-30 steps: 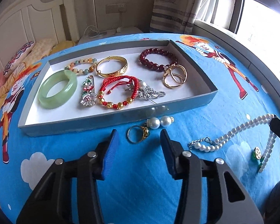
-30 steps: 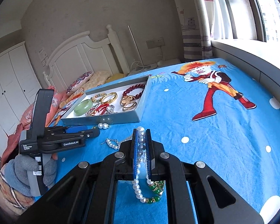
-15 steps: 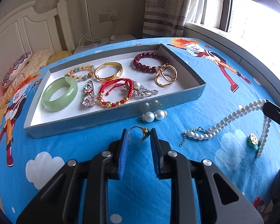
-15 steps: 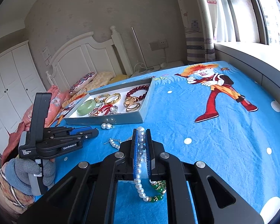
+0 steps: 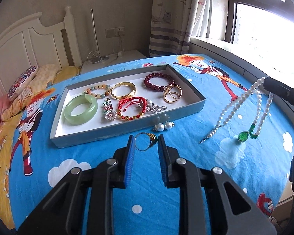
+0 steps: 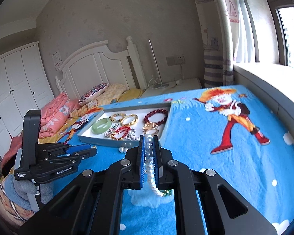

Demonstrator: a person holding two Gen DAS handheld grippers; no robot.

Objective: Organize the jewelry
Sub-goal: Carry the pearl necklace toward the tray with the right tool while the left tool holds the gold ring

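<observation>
Bedroom with a white headboard (image 5: pixel 19 39), striped curtain (image 5: pixel 170 19) and bright window (image 5: pixel 264 29); blue cartoon-print bedspread (image 5: pixel 88 176) as the working surface. Far centre on it, a shallow grey tray (image 5: pixel 127 129) with white floor, holding a pale green jade bangle (image 5: pixel 80 112) at left, a pastel bead bracelet (image 5: pixel 97 90) and gold bangle (image 5: pixel 123 93) behind, a dark red bead bracelet (image 5: pixel 158 82) at far right, linked gold rings (image 5: pixel 172 96) just near of that, a red cord bracelet (image 5: pixel 132 107) in the middle, silver brooches (image 5: pixel 109 111) beside it. Just outside the near tray wall, a pair of pearl earrings (image 5: pixel 164 126) on the bedspread. Left tongs (image 5: pixel 145 145) low over the bedspread, blue pads clenched on a gold ring (image 5: pixel 146 141) with an ornate head, ring upright between the pads, near of the earrings. Right tongs (image 6: pixel 148 156) clamped on a pearl necklace (image 6: pixel 150 168), strand pinched between the pads and draped down behind them. Seen from the left wrist view, at right, same pearl necklace (image 5: pixel 243 101) hanging in loops from the black tongs tip, clasp chain dangling toward the bedspread, green pendant (image 5: pixel 243 137) at the lowest point. Cannot tell whether the pendant touches the cloth. Pink and yellow bedding (image 6: pixel 54 113) and a patterned pillow (image 6: pixel 93 94) piled far left by white wardrobe doors (image 6: pixel 15 90).
</observation>
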